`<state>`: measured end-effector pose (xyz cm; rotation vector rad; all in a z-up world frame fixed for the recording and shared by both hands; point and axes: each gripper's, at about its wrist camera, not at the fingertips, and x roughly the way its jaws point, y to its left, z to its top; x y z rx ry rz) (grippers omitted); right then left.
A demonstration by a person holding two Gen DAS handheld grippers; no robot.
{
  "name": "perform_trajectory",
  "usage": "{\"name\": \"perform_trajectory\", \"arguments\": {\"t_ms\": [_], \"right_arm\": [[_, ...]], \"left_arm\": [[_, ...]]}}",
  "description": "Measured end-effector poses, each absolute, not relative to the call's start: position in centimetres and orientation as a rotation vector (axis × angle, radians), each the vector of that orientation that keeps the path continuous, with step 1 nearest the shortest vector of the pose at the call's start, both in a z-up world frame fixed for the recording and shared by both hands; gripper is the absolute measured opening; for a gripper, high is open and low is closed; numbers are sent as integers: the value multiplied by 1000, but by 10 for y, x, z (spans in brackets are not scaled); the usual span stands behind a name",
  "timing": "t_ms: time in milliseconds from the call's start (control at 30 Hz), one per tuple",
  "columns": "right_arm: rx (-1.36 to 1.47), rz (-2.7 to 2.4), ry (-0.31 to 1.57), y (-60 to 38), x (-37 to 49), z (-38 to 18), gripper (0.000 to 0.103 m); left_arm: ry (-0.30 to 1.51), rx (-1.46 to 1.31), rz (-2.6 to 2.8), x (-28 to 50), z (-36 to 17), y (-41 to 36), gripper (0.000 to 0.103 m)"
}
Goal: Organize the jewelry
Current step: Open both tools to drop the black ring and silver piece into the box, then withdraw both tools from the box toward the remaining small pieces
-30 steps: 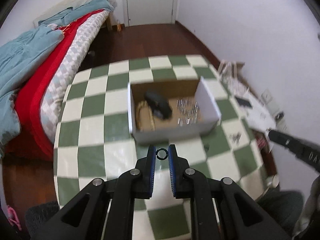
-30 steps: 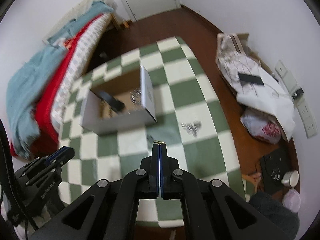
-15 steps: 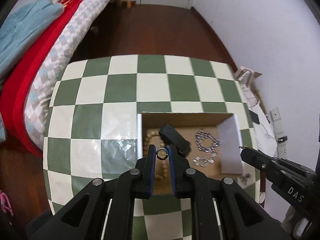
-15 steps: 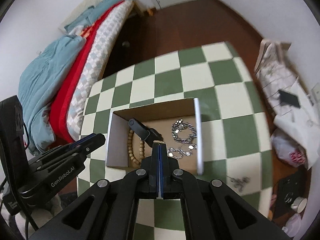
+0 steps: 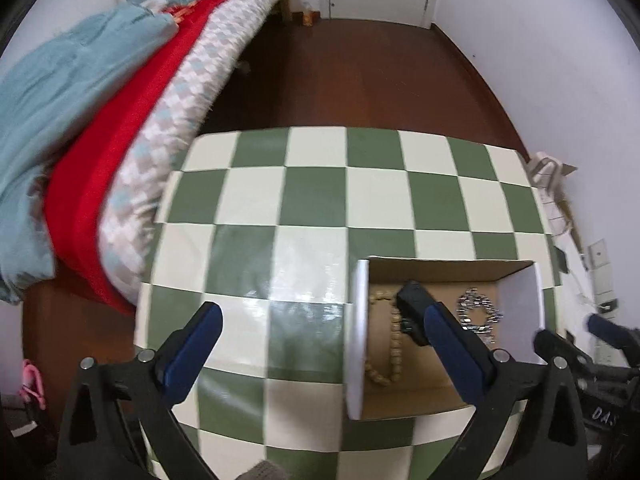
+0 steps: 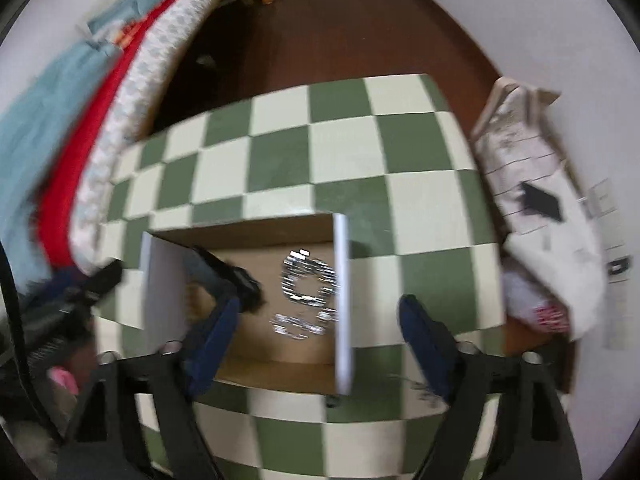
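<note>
Cardboard box [image 5: 448, 280] sits on the green/white checked table [image 5: 304, 200], both grippers over it now. Big change vs a sec ago: L gripper [image 5: 324, 330] had a small dark ring pinched between its blue pads, R gripper [image 6: 320, 320] was clamped on a tiny gold-tipped piece. Both sets of jaws have just been opening and now stand wide, nothing between them in either view. Ring + small piece not visible any more; prob. dropped into the box, but can't confirm, right wrist view is blurred.

Box contents seen: wooden bead strand [image 5: 390, 344] at the left end, black oblong item [image 5: 414, 312] next to it, silver chain pile [image 6: 310, 284] toward the right wall. L gripper straddles the box's left wall, its right finger [image 5: 456, 348] inside over the beads/black item. R gripper straddles the right wall, left finger [image 6: 212, 336] inside the box.

Also changed: a sec ago the box was ahead of the grippers, table in front; now grippers point steeply down at it.

Meaning for task: looks like two pieces delivered at once, so this drop-off step reads as done. A blurry bit of loose metal lies on the table near the box's right corner, low in the right view; likely next pick. Risk: fingers near box walls, pulling out could nudge the box.
</note>
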<state>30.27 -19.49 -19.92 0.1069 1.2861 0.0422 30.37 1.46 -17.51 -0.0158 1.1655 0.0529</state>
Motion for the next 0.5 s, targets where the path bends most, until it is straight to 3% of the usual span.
{"name": "perform_trajectory", "arguments": {"t_ms": [500], "right_arm": [[16, -28, 1134, -173, 231, -146, 102]], "left_arm": [[1027, 23, 92, 236, -126, 20, 103]]}}
